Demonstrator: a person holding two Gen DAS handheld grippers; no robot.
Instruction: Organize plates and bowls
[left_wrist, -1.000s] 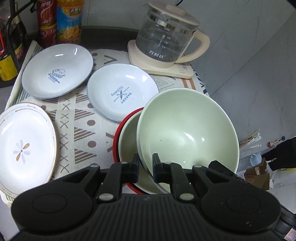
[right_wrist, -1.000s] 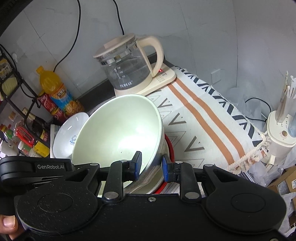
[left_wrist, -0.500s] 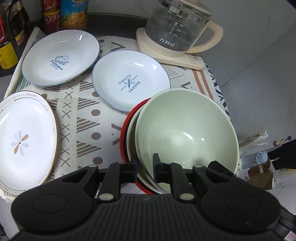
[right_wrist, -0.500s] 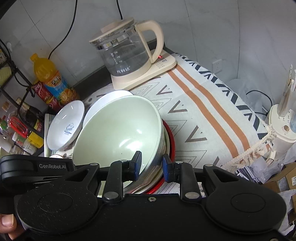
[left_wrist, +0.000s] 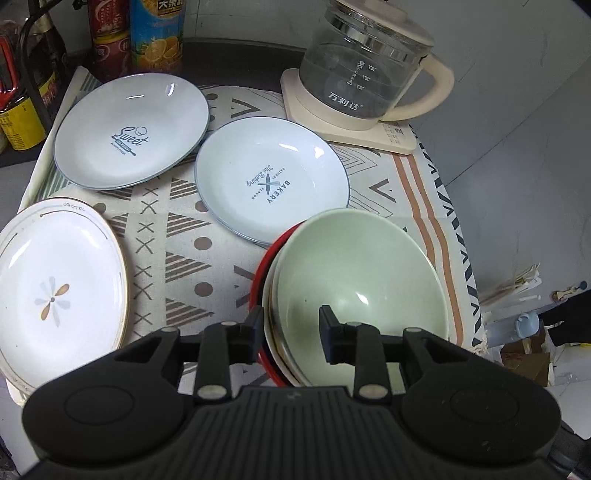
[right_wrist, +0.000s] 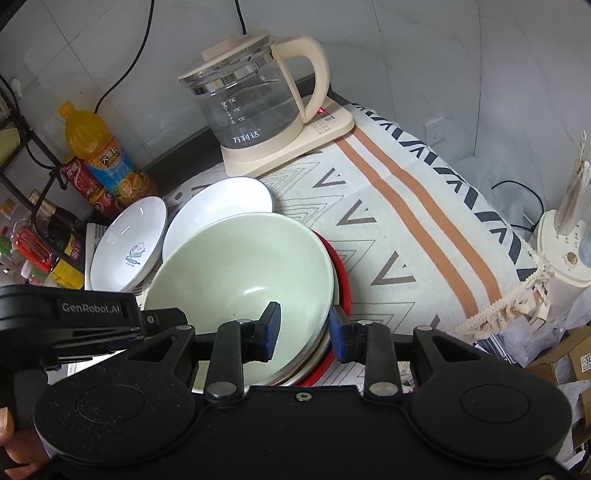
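Release step: green bowl (left_wrist: 354, 280), lower centre, sits nested on the red-rimmed stack (left_wrist: 258, 280) (both grippers' jaws just opening, rim between, unpinched); next, back left gripper (left_wrist: 291, 325) and right gripper (right_wrist: 304, 326) clear.

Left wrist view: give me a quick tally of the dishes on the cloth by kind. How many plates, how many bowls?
Plates lying flat: 3, namely the Sweet plate, the Bakery plate and the flower plate.
Bowls in the stack: at least 3, namely the green bowl on top, a pale bowl under it, and a red-rimmed one at the bottom.
Total: 6 dishes, possibly more hidden in the stack.
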